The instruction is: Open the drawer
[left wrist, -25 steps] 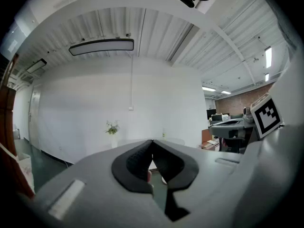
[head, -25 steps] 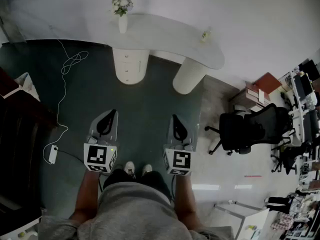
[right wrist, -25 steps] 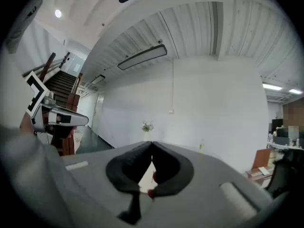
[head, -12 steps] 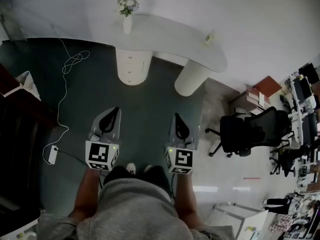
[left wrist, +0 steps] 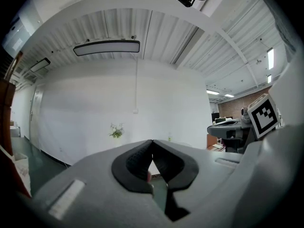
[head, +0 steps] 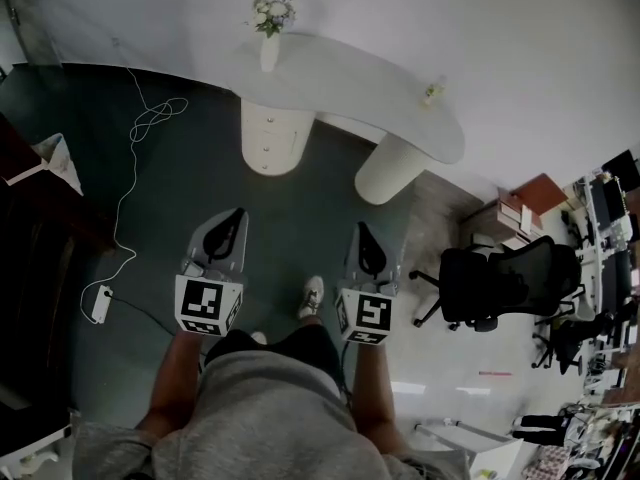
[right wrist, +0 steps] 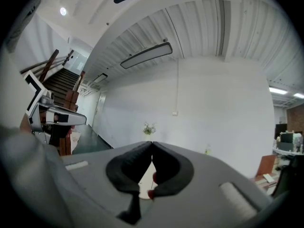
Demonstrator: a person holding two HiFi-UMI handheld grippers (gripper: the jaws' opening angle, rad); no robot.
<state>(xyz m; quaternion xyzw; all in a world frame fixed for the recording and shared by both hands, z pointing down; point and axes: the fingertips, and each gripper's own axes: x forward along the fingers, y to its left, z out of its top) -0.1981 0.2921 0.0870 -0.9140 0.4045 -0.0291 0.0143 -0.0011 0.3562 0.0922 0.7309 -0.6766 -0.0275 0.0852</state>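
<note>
A white curved desk (head: 370, 83) stands against the far wall. Under its left end is a rounded white drawer unit (head: 266, 140) with small knobs down its front, all drawers closed. My left gripper (head: 236, 214) and right gripper (head: 360, 229) are held side by side over the dark floor, pointing toward the desk and well short of it. Both are shut with nothing between the jaws. In the left gripper view the left gripper (left wrist: 152, 142) has its tips together; the right gripper (right wrist: 152, 144) looks the same in its own view. A vase of flowers (head: 271, 28) stands on the desk above the drawer unit.
A white cable (head: 140, 128) runs across the floor to a power strip (head: 100, 305) on the left. A dark wooden staircase (head: 30, 238) is at far left. A black office chair (head: 500, 273) and a low brown cabinet (head: 515, 208) are on the right. My shoe (head: 312, 296) is between the grippers.
The person has stepped forward, one shoe now ahead between the grippers. Both grippers have come nearer the desk, still shut.
</note>
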